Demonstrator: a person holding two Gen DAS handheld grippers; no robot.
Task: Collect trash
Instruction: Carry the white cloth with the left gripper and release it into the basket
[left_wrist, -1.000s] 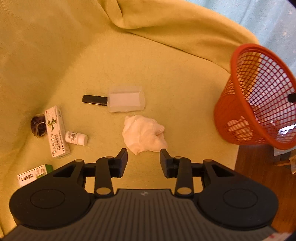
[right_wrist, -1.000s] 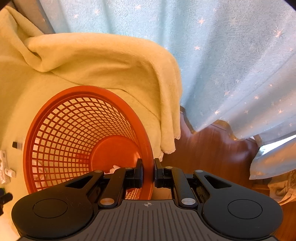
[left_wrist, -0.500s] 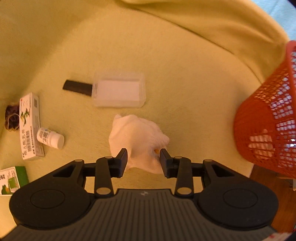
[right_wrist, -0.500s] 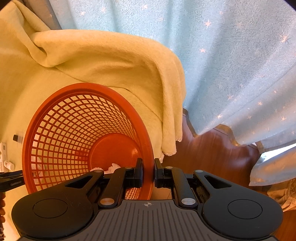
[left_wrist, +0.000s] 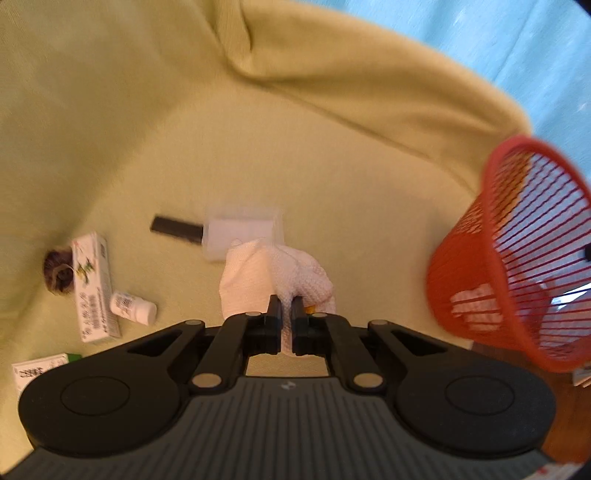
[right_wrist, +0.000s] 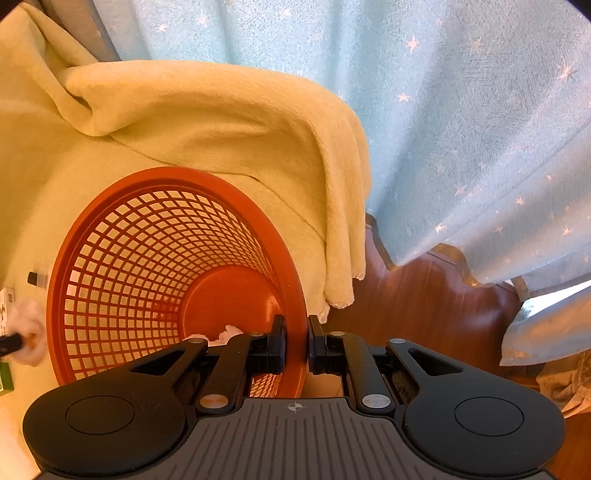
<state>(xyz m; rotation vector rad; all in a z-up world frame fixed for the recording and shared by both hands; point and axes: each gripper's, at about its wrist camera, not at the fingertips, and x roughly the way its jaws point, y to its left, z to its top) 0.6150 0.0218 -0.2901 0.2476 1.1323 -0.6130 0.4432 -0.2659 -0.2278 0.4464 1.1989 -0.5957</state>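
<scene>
Left wrist view: the left gripper (left_wrist: 286, 308) pinches a crumpled white paper tissue (left_wrist: 273, 280) above the yellow-green blanket (left_wrist: 184, 129), while the right gripper (right_wrist: 296, 341) clamps the rim of the tilted orange plastic mesh basket (right_wrist: 147, 266), apparently steadying it to receive the trash.

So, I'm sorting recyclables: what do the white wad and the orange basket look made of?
The white wad looks like tissue paper: matte, crumpled, with a dimpled emboss. The orange basket seems moulded plastic: a slightly glossy, rigid open lattice with a solid base.
</scene>
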